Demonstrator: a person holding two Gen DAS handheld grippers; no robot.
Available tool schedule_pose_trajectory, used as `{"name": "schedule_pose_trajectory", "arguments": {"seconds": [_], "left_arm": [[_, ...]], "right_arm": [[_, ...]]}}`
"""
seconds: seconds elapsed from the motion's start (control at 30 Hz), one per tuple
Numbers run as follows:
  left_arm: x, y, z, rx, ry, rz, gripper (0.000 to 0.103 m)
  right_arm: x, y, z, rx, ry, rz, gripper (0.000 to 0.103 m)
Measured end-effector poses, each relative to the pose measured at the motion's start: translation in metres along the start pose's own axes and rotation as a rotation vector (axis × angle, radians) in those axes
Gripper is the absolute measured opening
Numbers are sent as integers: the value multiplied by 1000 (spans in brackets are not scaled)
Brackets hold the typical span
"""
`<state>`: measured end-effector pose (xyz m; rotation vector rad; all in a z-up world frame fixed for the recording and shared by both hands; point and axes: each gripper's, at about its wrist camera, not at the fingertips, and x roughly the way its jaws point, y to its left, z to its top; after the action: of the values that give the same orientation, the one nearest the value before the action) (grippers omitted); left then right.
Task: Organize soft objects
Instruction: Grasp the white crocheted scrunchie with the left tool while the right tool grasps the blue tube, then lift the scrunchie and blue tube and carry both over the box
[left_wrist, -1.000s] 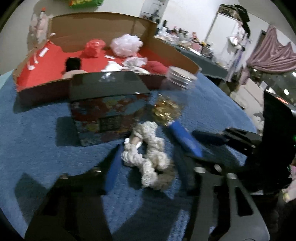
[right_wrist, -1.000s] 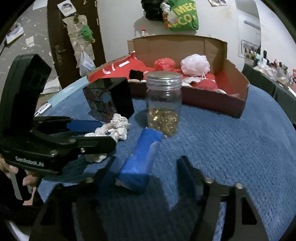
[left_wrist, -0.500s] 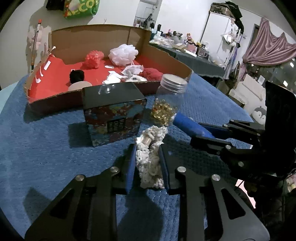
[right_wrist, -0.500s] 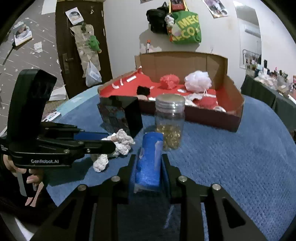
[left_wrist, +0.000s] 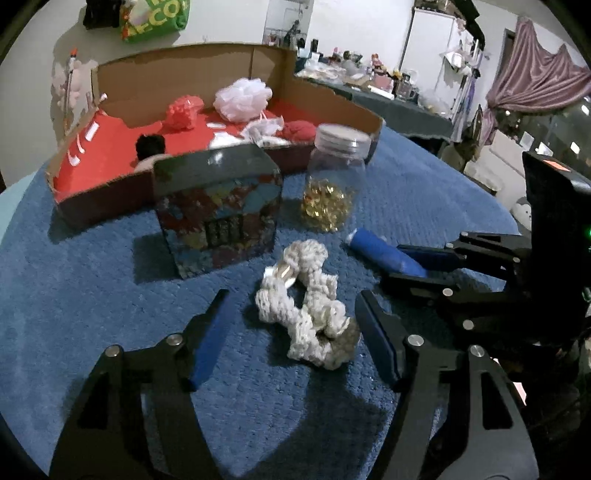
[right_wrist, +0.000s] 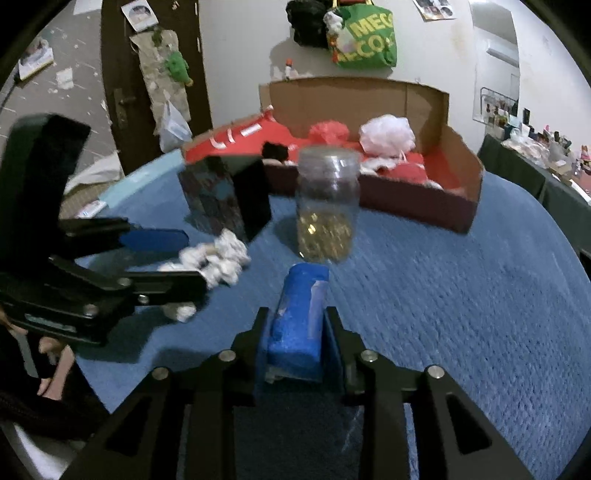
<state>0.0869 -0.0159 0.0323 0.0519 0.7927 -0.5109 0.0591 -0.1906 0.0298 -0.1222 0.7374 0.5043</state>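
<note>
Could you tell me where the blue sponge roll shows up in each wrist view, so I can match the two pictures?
Left wrist view: the blue sponge roll lies right of centre, its near end hidden in the right gripper.
Right wrist view: it sits bottom centre, pressed between the right gripper's pads.
Shared landmark: the glass jar of gold bits, just beyond the roll in both.

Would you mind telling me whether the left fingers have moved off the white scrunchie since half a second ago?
Yes: the left fingers are opening away from the scrunchie, which lies free before the tin.
</note>
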Motion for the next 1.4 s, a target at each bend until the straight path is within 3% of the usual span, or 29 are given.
{"name": "schedule_pose_trajectory", "arguments": {"seconds": [0.1,0.17,0.33,0.37,0.43,0.47,0.5,0.57,0.9,1.4], "left_arm": [[6,-1,-2,-6,20,-3,66],[8,-4,-4,-1,21,9,66],[10,-13,-8,11,-9,64,66],[10,-14,-9,13,-17,72,66],[10,-17,-11,10,-30,75,50],[10,-18,-12,11,-34,76,40],[10,-19,-12,11,-43,82,37],[10,-20,-14,1,-54,79,30],[-9,-23,-12,12,-108,42,30],[-11,-14,-12,4,-104,47,30]], "right_arm": [[0,0,-2,-2,-8,2,44],[0,1,-1,-7,-22,-15,64],[0,-4,-2,18,-64,-36,65],[0,-7,-3,32,-71,-38,65],[0,-10,-4,57,-84,-32,59],[1,-10,-5,63,-88,-34,44],[2,-9,-6,59,-86,-34,36],[3,-5,-6,44,-83,-30,27],[-13,13,4,30,-157,12,26],[-6,16,4,17,-127,10,26]]}}
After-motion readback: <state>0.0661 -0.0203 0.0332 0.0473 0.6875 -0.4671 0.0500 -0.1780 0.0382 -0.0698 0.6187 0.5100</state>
